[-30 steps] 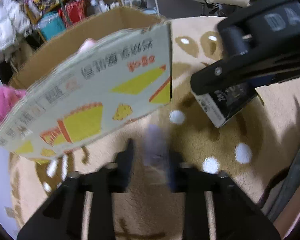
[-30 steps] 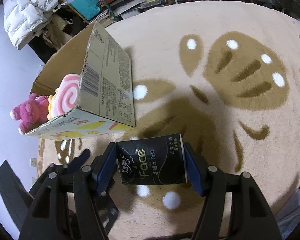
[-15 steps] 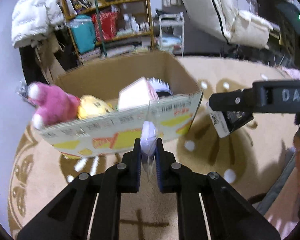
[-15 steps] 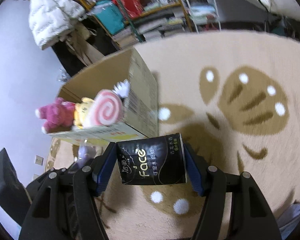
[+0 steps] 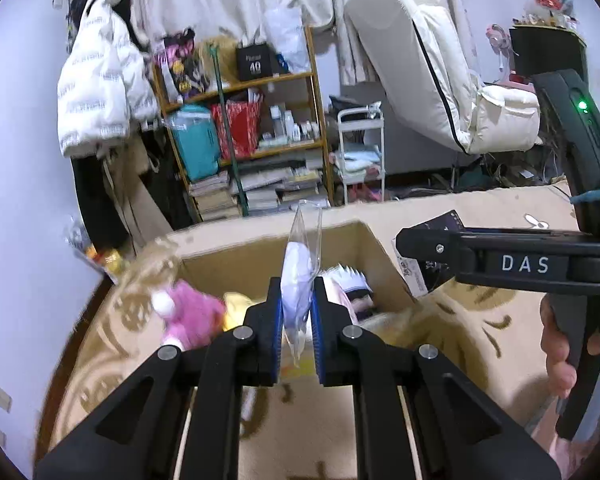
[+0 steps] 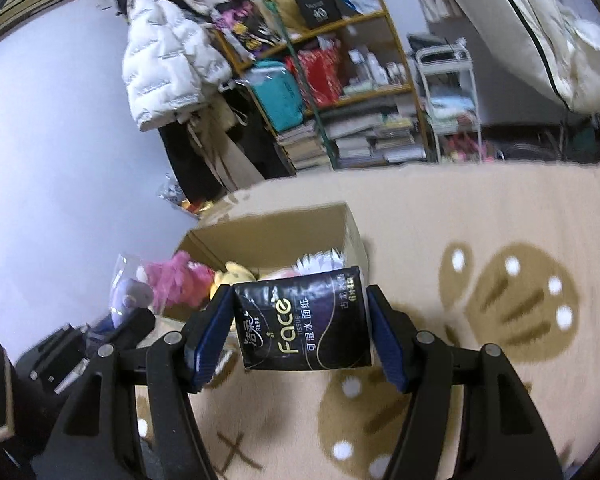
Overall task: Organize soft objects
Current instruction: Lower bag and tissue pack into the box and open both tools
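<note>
My left gripper is shut on a clear plastic packet with a pale purple soft item, held upright above the near wall of an open cardboard box. The box holds a pink plush, a yellow plush and a white-spiked plush. My right gripper is shut on a black tissue pack, held above the rug in front of the box. The right gripper also shows in the left wrist view, right of the box. The packet shows in the right wrist view.
The box stands on a beige rug with brown paw prints. Behind it are a cluttered wooden shelf, a white jacket, a white trolley and a leaning mattress.
Both grippers have risen and tilted up with their loads. The view went from the rug and the box's outer side to looking over the box rim into the room.
</note>
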### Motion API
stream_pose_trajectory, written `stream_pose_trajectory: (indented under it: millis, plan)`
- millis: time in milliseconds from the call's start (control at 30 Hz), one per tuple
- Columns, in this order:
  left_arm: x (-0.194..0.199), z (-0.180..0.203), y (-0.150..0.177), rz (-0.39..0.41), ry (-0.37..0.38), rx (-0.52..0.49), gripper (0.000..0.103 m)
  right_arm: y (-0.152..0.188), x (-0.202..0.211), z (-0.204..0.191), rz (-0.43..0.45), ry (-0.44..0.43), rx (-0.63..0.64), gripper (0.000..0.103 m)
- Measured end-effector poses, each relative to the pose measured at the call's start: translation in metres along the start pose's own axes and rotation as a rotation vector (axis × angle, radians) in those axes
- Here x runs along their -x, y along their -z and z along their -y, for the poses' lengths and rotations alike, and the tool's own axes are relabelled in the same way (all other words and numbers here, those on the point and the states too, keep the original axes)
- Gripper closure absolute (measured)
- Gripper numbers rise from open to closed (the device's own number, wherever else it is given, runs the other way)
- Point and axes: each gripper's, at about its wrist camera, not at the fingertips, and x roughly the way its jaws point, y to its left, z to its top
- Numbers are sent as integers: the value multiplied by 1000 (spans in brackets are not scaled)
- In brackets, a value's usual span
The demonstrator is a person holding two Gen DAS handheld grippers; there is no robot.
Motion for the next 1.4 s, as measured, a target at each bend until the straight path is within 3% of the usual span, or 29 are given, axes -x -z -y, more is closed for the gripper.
stream_pose_trajectory:
  millis: [167, 367, 700, 967, 1133, 1300, 1400]
  plan:
    - [-11, -17, -13, 24, -38, 1, 91, -21, -9, -10, 53, -13, 64, 34]
    - [-37, -37, -10, -14, -53, 67, 91, -37, -30, -19, 78, -11, 121, 33]
    - [-79, -54, 5, -94, -68, 144, 88, -23, -68, -9, -6, 8, 118, 33]
    - [-83, -58, 7, -92, -65, 160, 83, -18, -75, -7, -31, 0, 128, 32]
    - [-81, -62, 8, -101, -72, 174, 71, -17, -77, -8, -36, 10, 129, 30]
    - [-73, -64, 8, -103, -75, 188, 68, -17, -72, -7, -26, 6, 121, 23]
    - [-67, -65, 8, -88, -90, 183, 53, -17, -70, -7, -25, 12, 124, 22]
